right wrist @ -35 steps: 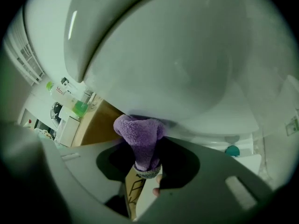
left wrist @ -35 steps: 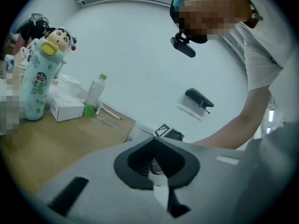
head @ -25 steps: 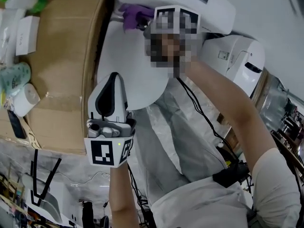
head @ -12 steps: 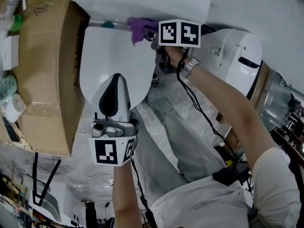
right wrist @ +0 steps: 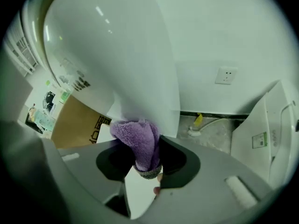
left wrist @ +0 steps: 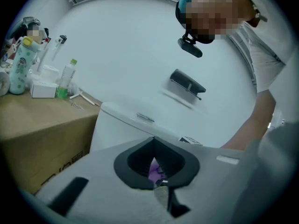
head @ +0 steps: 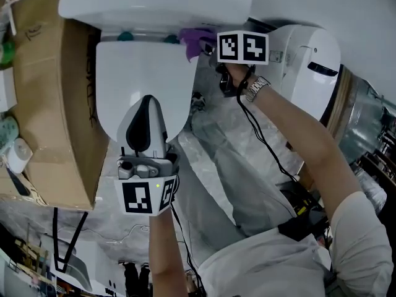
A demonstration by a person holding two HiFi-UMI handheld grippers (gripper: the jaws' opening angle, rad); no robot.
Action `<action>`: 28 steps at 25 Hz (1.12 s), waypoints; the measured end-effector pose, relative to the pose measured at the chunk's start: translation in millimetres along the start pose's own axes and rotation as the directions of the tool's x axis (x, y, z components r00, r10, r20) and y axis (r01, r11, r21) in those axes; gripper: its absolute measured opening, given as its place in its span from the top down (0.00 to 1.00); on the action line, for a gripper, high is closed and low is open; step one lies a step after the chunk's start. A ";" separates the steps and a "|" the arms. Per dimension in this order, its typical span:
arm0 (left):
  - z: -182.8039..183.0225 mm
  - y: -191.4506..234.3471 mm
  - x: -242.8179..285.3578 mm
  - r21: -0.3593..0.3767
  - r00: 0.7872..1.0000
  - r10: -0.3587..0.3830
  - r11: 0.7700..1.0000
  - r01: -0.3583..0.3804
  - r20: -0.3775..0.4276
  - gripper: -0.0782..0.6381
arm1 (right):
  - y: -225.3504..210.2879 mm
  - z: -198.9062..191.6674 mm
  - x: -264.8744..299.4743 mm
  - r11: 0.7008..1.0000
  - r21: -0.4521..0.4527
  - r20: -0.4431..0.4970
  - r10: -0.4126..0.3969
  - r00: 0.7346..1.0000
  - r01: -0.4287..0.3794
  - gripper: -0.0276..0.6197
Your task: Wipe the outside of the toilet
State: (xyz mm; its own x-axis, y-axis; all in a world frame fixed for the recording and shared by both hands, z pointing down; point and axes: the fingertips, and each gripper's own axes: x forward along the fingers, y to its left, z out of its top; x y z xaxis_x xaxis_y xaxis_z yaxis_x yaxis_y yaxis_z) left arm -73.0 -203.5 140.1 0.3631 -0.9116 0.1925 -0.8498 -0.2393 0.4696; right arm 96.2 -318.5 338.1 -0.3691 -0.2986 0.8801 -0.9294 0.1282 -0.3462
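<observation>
White-walled bathroom, crinkled plastic sheeting (head: 238,166) covering the floor. White ceramic toilet (head: 142,73) is standing lid down between a brown cardboard box (head: 55,104) and a second white plastic unit (head: 303,67). Right hand-held gripper (head: 207,45) is clamping a fluffy purple cloth (head: 197,41), pressing it against the toilet's right side where the lid is meeting the tank (head: 154,2). Left hand-held gripper (head: 146,104) is hovering over the lid's front edge, jaws drawn together, holding nothing. A metal wristwatch (head: 255,88) is showing on the right wrist.
</observation>
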 end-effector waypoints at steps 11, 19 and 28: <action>6.4 71.0 -22.5 -0.016 0.999 0.038 0.999 -0.039 -0.018 0.88 | 20.9 -32.6 12.5 0.996 0.002 0.004 -0.094 0.996 0.094 0.74; 14.9 111.7 -29.4 -0.013 0.998 -0.036 0.999 0.035 -0.052 0.88 | 126.1 -34.4 81.1 1.000 0.020 -0.008 -0.022 1.000 0.022 0.74; 29.0 158.2 -41.7 -0.057 1.000 -0.019 0.998 0.018 -0.013 0.88 | 217.3 -1.9 165.1 1.000 -0.022 0.027 -0.013 1.000 0.014 0.74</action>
State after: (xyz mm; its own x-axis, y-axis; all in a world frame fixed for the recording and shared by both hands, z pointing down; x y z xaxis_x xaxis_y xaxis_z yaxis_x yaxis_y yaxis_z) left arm -233.7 -213.1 181.4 0.3841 -0.9025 0.1947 -0.8198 -0.2364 0.5216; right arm -166.7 -338.1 408.8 -0.3571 -0.3256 0.8755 -0.9338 0.1454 -0.3269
